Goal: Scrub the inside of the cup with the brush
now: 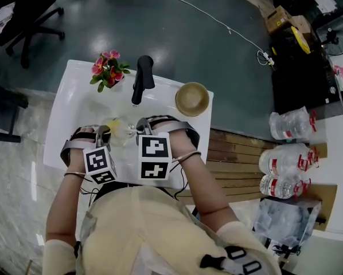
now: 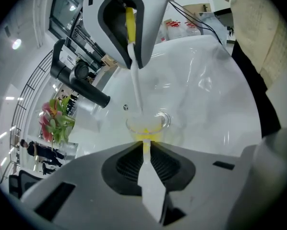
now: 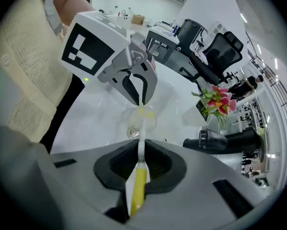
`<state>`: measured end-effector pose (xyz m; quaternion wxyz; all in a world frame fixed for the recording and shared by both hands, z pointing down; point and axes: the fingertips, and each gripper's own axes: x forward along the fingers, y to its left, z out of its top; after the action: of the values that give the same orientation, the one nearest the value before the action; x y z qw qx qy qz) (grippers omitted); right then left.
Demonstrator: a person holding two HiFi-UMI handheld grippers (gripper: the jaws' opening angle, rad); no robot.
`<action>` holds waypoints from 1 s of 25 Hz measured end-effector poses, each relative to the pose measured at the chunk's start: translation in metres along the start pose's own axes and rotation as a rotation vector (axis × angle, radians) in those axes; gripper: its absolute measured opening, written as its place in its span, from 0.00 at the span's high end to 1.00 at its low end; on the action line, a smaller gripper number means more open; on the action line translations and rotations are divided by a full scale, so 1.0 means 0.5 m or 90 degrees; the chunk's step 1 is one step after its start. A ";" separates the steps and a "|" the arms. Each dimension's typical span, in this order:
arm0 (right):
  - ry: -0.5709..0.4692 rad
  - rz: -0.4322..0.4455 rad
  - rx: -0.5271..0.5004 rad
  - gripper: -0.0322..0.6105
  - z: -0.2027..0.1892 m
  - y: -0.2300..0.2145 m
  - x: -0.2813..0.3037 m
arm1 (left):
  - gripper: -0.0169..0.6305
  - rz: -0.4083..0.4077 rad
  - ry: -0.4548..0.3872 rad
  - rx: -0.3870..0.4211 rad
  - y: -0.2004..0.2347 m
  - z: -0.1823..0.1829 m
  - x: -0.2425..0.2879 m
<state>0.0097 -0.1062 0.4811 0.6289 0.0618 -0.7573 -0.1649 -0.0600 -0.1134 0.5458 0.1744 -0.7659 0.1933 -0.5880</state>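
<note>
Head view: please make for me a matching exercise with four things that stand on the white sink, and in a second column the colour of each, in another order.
Things:
1. faucet
2. flowers
3. bowl
4. cup

Colours:
A. pink and red
B. see-through
C. black
D. golden brown

Pairs: 1-C, 2-A, 3-D, 4-B

From your head view the marker cubes (image 1: 154,156) cover the jaws of your left gripper (image 2: 144,146) and right gripper (image 3: 141,146), and the clear cup (image 1: 121,129) is only a pale glint between them. Inside its glass the brush (image 2: 135,75) head blurs to yellow, bristles unreadable. Whether the pale strip (image 2: 150,186) your left gripper clamps belongs to the cup, you cannot tell.
</note>
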 end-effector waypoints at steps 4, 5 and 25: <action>-0.011 0.020 0.011 0.88 0.002 -0.010 0.002 | 0.89 -0.005 0.001 -0.011 -0.002 -0.001 -0.005; -0.020 0.035 0.030 0.88 -0.003 -0.011 0.004 | 0.89 -0.007 -0.002 -0.013 -0.004 0.000 -0.006; -0.020 0.065 0.234 0.88 -0.091 0.074 0.068 | 0.89 -0.023 -0.027 -0.083 -0.014 0.004 -0.010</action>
<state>0.0513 -0.0897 0.5320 0.6027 0.1342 -0.7865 0.0075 -0.0583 -0.1050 0.5446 0.1177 -0.7913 0.2130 -0.5609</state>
